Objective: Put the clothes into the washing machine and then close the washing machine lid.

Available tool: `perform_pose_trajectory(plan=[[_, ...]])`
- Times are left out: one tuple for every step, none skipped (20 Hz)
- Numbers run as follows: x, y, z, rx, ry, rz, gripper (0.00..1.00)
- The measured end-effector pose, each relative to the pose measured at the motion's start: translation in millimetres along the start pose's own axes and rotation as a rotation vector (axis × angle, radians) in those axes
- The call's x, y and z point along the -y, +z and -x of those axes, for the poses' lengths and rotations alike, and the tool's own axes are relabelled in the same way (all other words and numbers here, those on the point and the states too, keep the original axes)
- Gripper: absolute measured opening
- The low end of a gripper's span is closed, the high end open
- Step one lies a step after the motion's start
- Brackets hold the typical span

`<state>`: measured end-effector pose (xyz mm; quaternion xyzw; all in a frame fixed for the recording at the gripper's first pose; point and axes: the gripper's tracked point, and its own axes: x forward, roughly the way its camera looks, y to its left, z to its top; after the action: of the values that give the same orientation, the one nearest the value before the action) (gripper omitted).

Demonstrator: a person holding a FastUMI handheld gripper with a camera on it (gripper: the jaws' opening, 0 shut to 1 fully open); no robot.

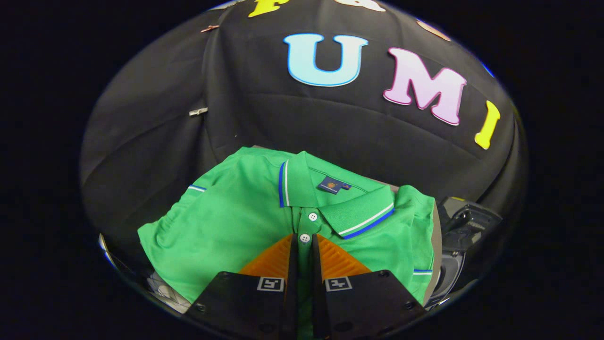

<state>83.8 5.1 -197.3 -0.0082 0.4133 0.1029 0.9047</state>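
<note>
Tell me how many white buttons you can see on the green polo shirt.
2. One button sits on the placket of the green polo shirt below the collar; the other is just beneath it, at the tips of the tongs. More may be hidden between the tongs.

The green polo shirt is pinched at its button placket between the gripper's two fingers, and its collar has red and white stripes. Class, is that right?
Not quite. The collar of the green polo shirt has blue and white stripes, not red and white, as the gripper view shows. The rest holds: the gripper is closed on the button placket, with fabric between its two fingers.
</note>
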Motion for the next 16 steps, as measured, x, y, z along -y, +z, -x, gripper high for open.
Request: perform_pose_trajectory(plan=[[1.1, 0.3, 0.8, 0.002, 0.006, 0.012, 0.17], [1.5, -0.3, 1.6, 0.005, 0.011, 0.013, 0.17], [1.9, -1.9, 3.4, 0.007, 0.015, 0.011, 0.17], [0.7, -2.1, 4.1, 0.012, 0.022, 0.005, 0.17], [0.3, -1.7, 3.0, 0.012, 0.030, -0.002, 0.17], [0.8, -1.2, 3.1, 0.007, 0.039, -0.009, 0.17], [0.3, 0.3, 5.3, 0.003, 0.052, -0.017, 0.17], [-0.1, 2.8, 8.5, 0.007, 0.065, -0.030, 0.17], [-0.3, 6.1, 11.8, 0.014, 0.078, -0.049, 0.17], [-1.4, 10.8, 15.1, 0.020, 0.094, -0.070, 0.17], [-3.6, 13.9, 18.4, 0.021, 0.115, -0.092, 0.17], [-5.3, 17.6, 21.1, 0.024, 0.129, -0.118, 0.17], [-6.4, 21.3, 24.9, 0.022, 0.148, -0.150, 0.17], [-7.8, 25.8, 29.7, 0.023, 0.166, -0.179, 0.17], [-8.6, 32.9, 34.1, 0.033, 0.189, -0.194, 0.17], [-6.7, 41.0, 38.3, 0.050, 0.202, -0.188, 0.17]])
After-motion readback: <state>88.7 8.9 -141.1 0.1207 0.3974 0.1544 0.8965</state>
